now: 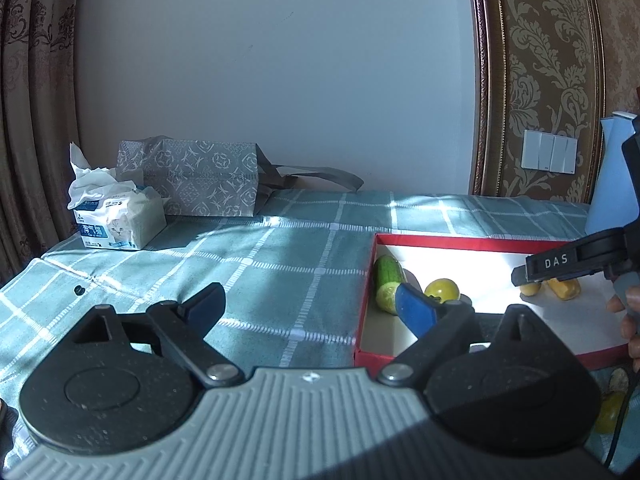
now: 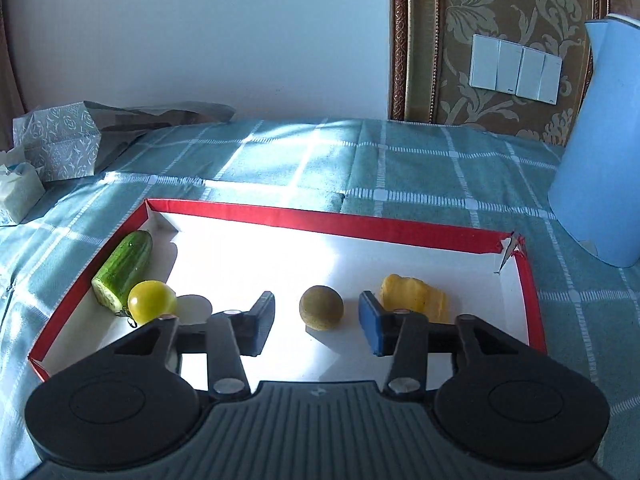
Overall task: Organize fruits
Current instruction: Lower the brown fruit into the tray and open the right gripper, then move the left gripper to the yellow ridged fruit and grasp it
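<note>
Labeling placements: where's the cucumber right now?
In the right wrist view, the cucumber lies inside the red box along its left wall, near the far-left corner, touching the yellow tomato.

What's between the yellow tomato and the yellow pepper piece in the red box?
One round brownish-green fruit, sitting apart from the yellow tomato and the yellow pepper piece, on the red box floor between the open right gripper fingers. Right wrist view shows it.
</note>
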The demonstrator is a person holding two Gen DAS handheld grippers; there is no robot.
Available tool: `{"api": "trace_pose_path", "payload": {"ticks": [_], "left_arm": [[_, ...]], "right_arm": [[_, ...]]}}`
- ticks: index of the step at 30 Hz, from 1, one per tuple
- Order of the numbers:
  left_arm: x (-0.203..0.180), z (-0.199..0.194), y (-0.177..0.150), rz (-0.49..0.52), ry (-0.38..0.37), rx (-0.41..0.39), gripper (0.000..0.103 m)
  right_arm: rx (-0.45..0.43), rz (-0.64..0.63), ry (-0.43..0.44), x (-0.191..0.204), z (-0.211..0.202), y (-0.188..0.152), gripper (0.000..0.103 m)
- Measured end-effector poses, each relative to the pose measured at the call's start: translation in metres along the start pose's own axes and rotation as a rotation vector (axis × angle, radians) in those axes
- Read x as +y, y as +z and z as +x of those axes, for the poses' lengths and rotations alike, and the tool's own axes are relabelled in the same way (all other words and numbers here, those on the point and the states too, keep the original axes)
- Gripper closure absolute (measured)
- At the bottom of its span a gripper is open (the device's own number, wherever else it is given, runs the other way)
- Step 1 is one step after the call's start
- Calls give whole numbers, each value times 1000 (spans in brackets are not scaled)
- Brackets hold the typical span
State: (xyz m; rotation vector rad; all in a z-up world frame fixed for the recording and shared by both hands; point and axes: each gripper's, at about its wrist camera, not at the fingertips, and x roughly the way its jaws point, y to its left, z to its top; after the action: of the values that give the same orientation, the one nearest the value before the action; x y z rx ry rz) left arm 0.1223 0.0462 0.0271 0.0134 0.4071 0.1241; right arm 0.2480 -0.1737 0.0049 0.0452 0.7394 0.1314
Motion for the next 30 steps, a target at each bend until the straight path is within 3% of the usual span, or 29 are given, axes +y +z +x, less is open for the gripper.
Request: {"api": "trace_pose_path", "payload": {"ticks": [3, 6, 10, 14, 17, 20, 23, 27, 30], "left_arm": [[1, -2, 1, -9, 0, -17, 5], [6, -5, 1, -35, 21, -50, 0], [14, -6, 4, -105, -49, -43, 0], [12, -9, 2, -96, -134, 55, 0], [7, -27, -7, -77, -199, 80, 0], [-16, -48, -21, 84, -155, 85, 0], [-38, -65, -39, 195, -61, 42, 0], [-58, -68, -56, 223, -117, 89, 0], [-70, -67, -64, 246, -128, 81, 0]], "right_arm": [[-60, 11, 33, -2, -22, 0, 10], [-130, 6, -63, 0, -55, 1, 1], [-222, -51, -145, -5, -107, -14, 0], [-274, -23, 2, -28, -160, -55, 0], [-322, 4, -39, -41, -190, -86, 0], [-384, -2, -161, -45, -207, -117, 0], [-393, 37, -199, -46, -213, -141, 0], [-384, 67, -200, -44, -215, -162, 0], [-386, 65, -158, -45, -217, -167, 0]]}}
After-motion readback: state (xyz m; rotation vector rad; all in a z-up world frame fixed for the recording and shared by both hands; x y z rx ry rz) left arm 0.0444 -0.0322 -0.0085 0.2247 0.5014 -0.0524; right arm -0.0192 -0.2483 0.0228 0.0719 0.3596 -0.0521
